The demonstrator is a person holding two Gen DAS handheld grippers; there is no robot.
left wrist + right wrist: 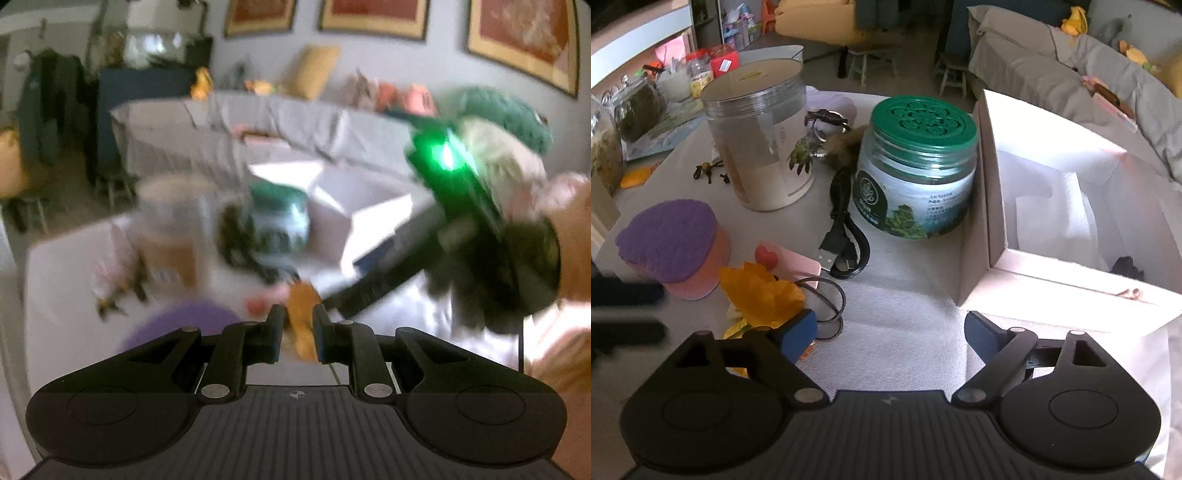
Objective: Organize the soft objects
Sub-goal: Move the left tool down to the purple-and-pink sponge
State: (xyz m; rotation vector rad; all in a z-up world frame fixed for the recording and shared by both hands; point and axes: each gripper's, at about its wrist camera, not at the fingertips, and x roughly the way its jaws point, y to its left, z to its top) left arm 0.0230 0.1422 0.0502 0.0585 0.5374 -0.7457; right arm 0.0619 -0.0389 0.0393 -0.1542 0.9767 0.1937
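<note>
- The orange soft flower (pixel 762 293) is seen on the grey table cloth (pixel 905 332), just in front of a pink card with a red heart (pixel 788 262) and beside a purple-topped pink heart-shaped sponge (pixel 674 249).
- In the left wrist view, which is heavily blurred, the same orange flower (pixel 301 325) is framed between the fingers of the left gripper (pixel 298 334); the jaws are drawn close on either side of it, but contact cannot be confirmed through the blur.
- The right gripper (pixel 890 330) is held with its blue-padded fingers spread wide above bare cloth, and nothing is caught between them; its left pad sits just beside the flower.
- The right gripper (pixel 454 173) is also shown in the left wrist view, lit by a green lamp and gripped by the person's hand (pixel 569 236).
- A white open box (pixel 1067 229) is placed to the right of the flower, with a small dark item (pixel 1126 266) lying inside near its front wall.
- A green-lidded jar (pixel 916 173) is set against the box's left flap, and a tall clear canister (pixel 761 136) stands to its left.
- A black USB cable (pixel 842 236) is coiled between the jar and the pink card.
- A small insect figure (pixel 709 171) is seen by the canister's base.
- A grey-covered sofa (pixel 1071 74) is visible behind the table.
</note>
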